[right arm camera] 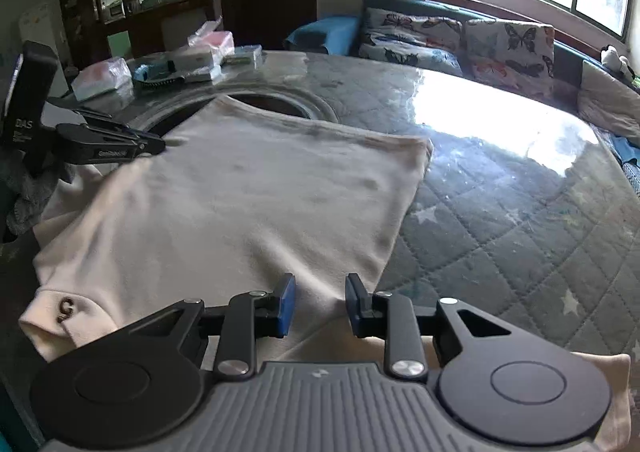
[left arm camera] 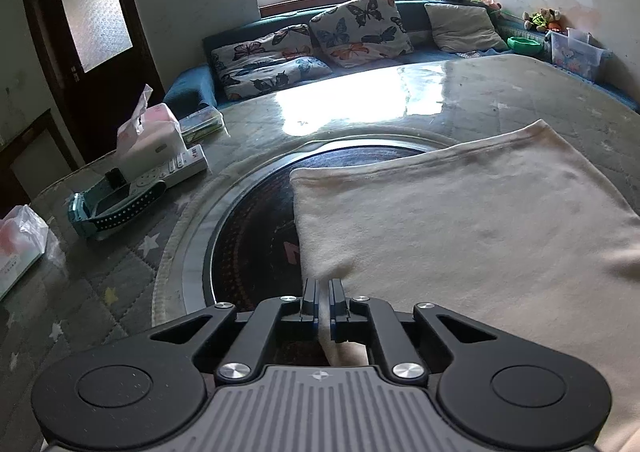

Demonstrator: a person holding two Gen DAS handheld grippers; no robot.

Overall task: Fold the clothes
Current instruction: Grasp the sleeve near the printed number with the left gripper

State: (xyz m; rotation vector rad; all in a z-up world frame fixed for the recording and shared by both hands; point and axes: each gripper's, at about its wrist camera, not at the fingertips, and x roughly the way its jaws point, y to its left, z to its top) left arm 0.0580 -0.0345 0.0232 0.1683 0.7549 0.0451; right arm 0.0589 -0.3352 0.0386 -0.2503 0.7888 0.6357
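Big picture first: a grey quilted, star-patterned table cover under a glossy clear sheet (right arm camera: 500, 188) fills both views, with window glare bouncing off the far half. Set into the table, a dark round recessed plate with a metal ring (left arm camera: 248, 220) peeks out on the left.

Spread flat across it all is the cream-coloured knit garment (left arm camera: 460, 228), one layer folded over another, its far edge lying over the round plate and its near edge running under both tools. A small dark "G" mark (right arm camera: 64, 310) sits on the corner nearest the right wrist camera's lower left.

Behind the table, a dark blue sofa with butterfly-print cushions (left arm camera: 360, 28) lines the wall beneath the window.

Now the tools. The left gripper (left arm camera: 324, 292) has its black fingers pressed nearly together on the garment's left edge, cloth pinched between them. The right gripper (right arm camera: 320, 302) sits with its blue-padded fingers (right arm camera: 287, 304) apart, low over the cloth's near edge, a raised ridge of fabric between them, not clamped.

Far left, a white power strip (left arm camera: 180, 168) lies beside a pink tissue pack (left arm camera: 148, 128).
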